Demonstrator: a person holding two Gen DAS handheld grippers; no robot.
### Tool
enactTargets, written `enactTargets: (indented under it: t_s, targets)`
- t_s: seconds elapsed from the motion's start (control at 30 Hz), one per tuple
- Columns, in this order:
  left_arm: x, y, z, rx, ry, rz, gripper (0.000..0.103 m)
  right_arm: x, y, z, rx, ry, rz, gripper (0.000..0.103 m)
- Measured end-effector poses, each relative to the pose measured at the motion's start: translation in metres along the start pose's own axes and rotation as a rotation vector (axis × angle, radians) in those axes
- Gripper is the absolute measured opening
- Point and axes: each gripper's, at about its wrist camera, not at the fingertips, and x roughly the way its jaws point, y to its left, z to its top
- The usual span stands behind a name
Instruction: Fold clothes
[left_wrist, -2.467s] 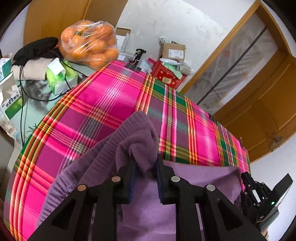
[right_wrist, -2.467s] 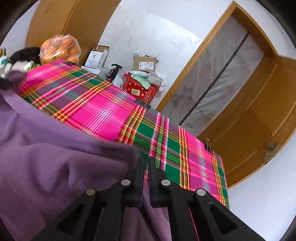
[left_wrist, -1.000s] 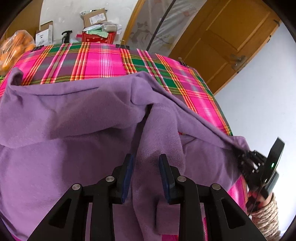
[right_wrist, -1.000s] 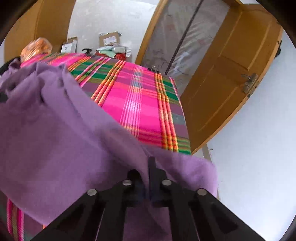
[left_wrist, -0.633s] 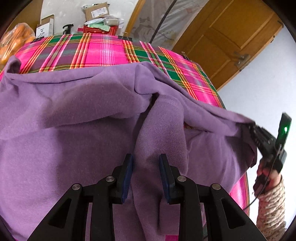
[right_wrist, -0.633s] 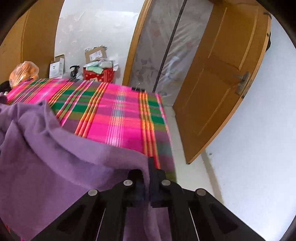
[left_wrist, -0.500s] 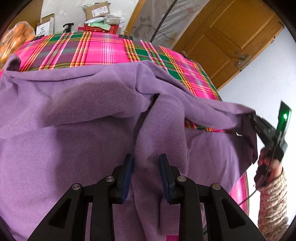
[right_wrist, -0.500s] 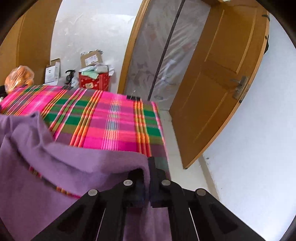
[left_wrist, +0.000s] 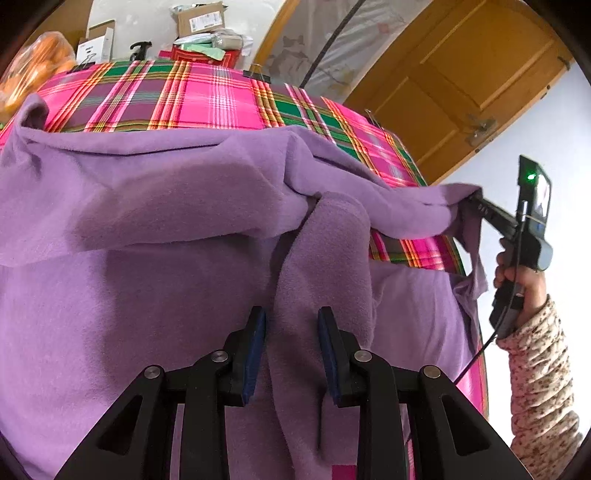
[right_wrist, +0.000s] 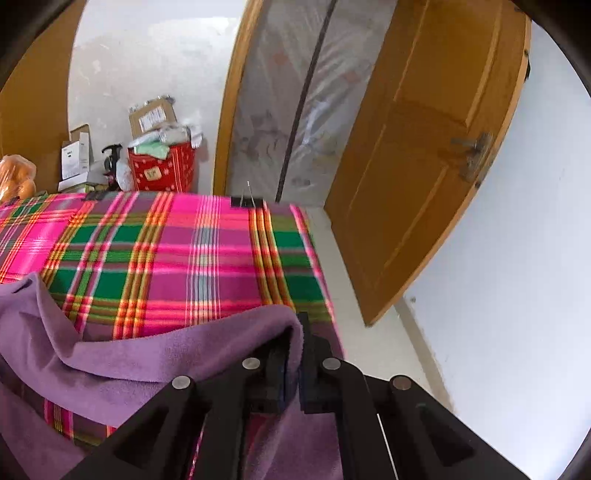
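Plaid-covered tabletop (left_wrist: 218, 96), wooden door (right_wrist: 424, 155) and boxes behind. Purple fleece garment (left_wrist: 147, 229) is spread over the near half of the tabletop, 1 end lifted off the right edge. Right gripper (right_wrist: 295, 354) has its jaws closed on that hem. Left gripper (left_wrist: 290, 347) has jaws apart, straddling a hanging strip of fleece, not pinching it. Judgement: light, limp, high-friction fabric; it sags between holds, so grip hems or corners with 2 grippers well apart.
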Motion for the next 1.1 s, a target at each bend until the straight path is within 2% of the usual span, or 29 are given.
enactTargets:
  t_s: [0.17, 0.3, 0.37, 0.47, 0.57, 0.67, 0.73, 0.8, 0.87, 0.93, 1.0, 1.1]
  targets:
    - [-0.010, 0.007, -0.001, -0.024, -0.023, 0.005, 0.030, 0.006, -0.008, 0.000, 0.024, 0.021, -0.022, 0.003]
    - [-0.015, 0.012, -0.005, -0.038, -0.030, 0.006, 0.030, 0.001, -0.007, 0.009, 0.019, -0.017, -0.047, 0.006]
    - [-0.014, 0.013, -0.007, -0.043, -0.024, 0.006, 0.030, -0.002, 0.002, 0.012, -0.059, -0.050, -0.122, 0.011]
    - [-0.014, 0.013, -0.009, -0.042, -0.020, 0.004, 0.030, -0.002, 0.012, 0.011, -0.154, -0.056, -0.189, 0.012]
    - [-0.014, 0.014, -0.009, -0.050, -0.020, 0.000, 0.030, 0.001, 0.016, 0.006, -0.201, -0.028, -0.208, 0.012]
    - [-0.018, 0.017, -0.010, -0.049, -0.024, -0.001, 0.030, 0.005, 0.016, -0.001, -0.197, 0.084, -0.110, 0.012]
    - [-0.024, 0.023, -0.010, -0.061, -0.039, 0.005, 0.030, -0.001, 0.019, -0.007, -0.203, 0.095, -0.113, 0.012]
    - [-0.035, 0.033, -0.012, -0.087, -0.062, 0.017, 0.030, -0.011, 0.022, -0.013, -0.223, 0.112, -0.075, 0.016]
    - [-0.044, 0.044, -0.013, -0.109, -0.082, 0.033, 0.030, -0.025, 0.025, -0.019, -0.219, 0.110, -0.054, 0.019]
    - [-0.057, 0.059, -0.015, -0.141, -0.107, 0.054, 0.030, -0.038, 0.027, -0.023, -0.204, 0.101, -0.028, 0.026]
    - [-0.070, 0.074, -0.020, -0.172, -0.130, 0.089, 0.030, -0.059, 0.033, -0.028, -0.167, 0.081, 0.042, 0.033]
    - [-0.095, 0.101, -0.032, -0.226, -0.173, 0.139, 0.030, -0.089, 0.047, -0.034, -0.141, 0.039, 0.160, 0.035]
